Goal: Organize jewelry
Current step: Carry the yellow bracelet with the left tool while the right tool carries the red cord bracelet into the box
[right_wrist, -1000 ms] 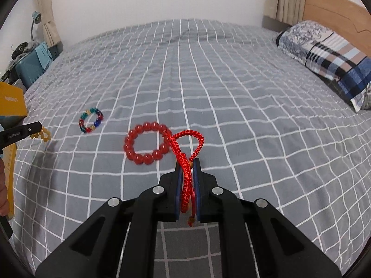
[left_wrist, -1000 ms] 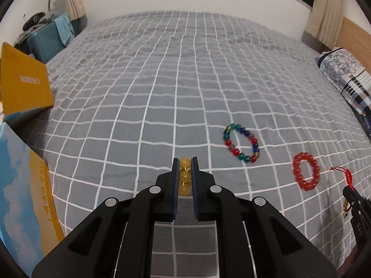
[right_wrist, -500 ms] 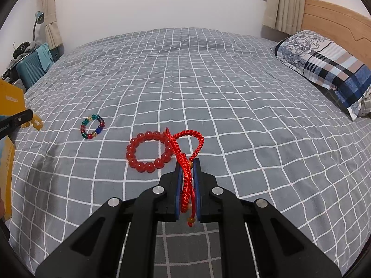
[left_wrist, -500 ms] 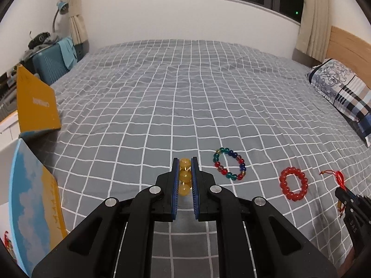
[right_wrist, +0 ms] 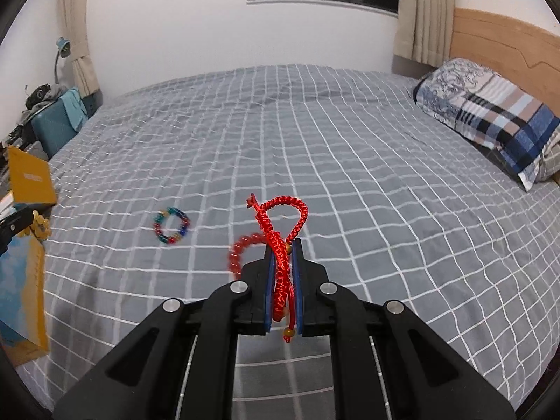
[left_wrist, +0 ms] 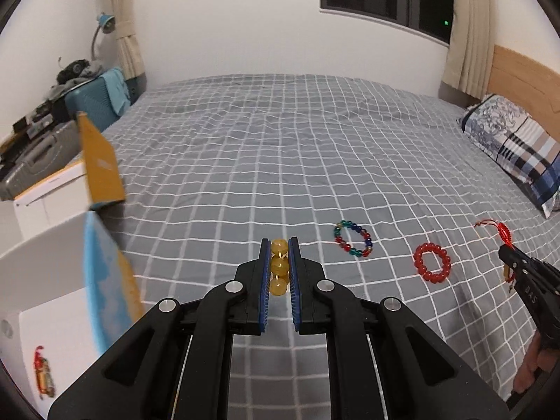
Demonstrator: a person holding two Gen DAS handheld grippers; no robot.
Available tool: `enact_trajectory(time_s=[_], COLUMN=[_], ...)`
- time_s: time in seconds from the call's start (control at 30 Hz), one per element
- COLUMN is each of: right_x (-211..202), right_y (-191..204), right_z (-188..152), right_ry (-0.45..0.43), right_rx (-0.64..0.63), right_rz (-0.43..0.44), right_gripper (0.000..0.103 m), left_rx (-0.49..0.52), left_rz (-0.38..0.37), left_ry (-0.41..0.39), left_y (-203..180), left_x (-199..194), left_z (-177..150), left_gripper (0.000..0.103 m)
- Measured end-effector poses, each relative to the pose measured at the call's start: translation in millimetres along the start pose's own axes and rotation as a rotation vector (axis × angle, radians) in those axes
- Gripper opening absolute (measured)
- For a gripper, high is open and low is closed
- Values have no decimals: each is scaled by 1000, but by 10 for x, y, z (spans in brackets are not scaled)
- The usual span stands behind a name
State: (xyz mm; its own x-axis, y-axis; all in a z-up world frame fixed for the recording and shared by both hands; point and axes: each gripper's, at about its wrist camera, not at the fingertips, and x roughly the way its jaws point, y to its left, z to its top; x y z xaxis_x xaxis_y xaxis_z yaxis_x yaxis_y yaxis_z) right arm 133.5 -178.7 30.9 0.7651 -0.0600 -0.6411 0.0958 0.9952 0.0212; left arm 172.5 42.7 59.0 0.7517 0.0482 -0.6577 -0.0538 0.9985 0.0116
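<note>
My left gripper (left_wrist: 279,245) is shut on a yellow bead bracelet (left_wrist: 279,265), held above the grey checked bed (left_wrist: 245,161). My right gripper (right_wrist: 282,245) is shut on a red braided cord bracelet (right_wrist: 280,231), also lifted above the bed. A multicoloured bead bracelet (left_wrist: 352,238) and a red bead bracelet (left_wrist: 432,262) lie flat on the bed between the two grippers; they also show in the right wrist view, the multicoloured one (right_wrist: 171,225) and the red one (right_wrist: 241,250), part hidden behind my fingers. An open white box (left_wrist: 45,301) at the left holds one red piece (left_wrist: 42,372).
The box has a blue and yellow flap (left_wrist: 105,280) and an orange lid (left_wrist: 99,168) standing up. A plaid pillow (left_wrist: 518,150) and wooden headboard (right_wrist: 504,45) are at the right. A teal suitcase (left_wrist: 101,101) and clutter stand beyond the bed's left edge.
Both grippers have risen and tilted up, each with its bracelet still held. The left one has moved toward the box, whose white inside now shows.
</note>
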Motion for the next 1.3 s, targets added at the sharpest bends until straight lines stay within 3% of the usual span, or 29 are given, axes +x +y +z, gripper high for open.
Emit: enact_trajectory(time_s=[0.27, 0.83, 1.1, 1.3], right_x=[-384, -1163, -1211, -1075], right_y=[640, 2693, 3646, 4102], right_z=[175, 31, -247, -491], right_ry=[-30, -58, 34, 143], right_rx=[-67, -277, -411, -475], right_rz=[42, 298, 414, 432], right_gripper=[8, 8, 8, 8], left_rx=[-51, -226, -316, -366], left_rz=[36, 249, 278, 274], left_ry=[-15, 36, 125, 210], left_y=[623, 2298, 2812, 2999], left_x=[-600, -1383, -1413, -1205], left_z=[-55, -518, -859, -1067], left_gripper=[9, 9, 9, 9])
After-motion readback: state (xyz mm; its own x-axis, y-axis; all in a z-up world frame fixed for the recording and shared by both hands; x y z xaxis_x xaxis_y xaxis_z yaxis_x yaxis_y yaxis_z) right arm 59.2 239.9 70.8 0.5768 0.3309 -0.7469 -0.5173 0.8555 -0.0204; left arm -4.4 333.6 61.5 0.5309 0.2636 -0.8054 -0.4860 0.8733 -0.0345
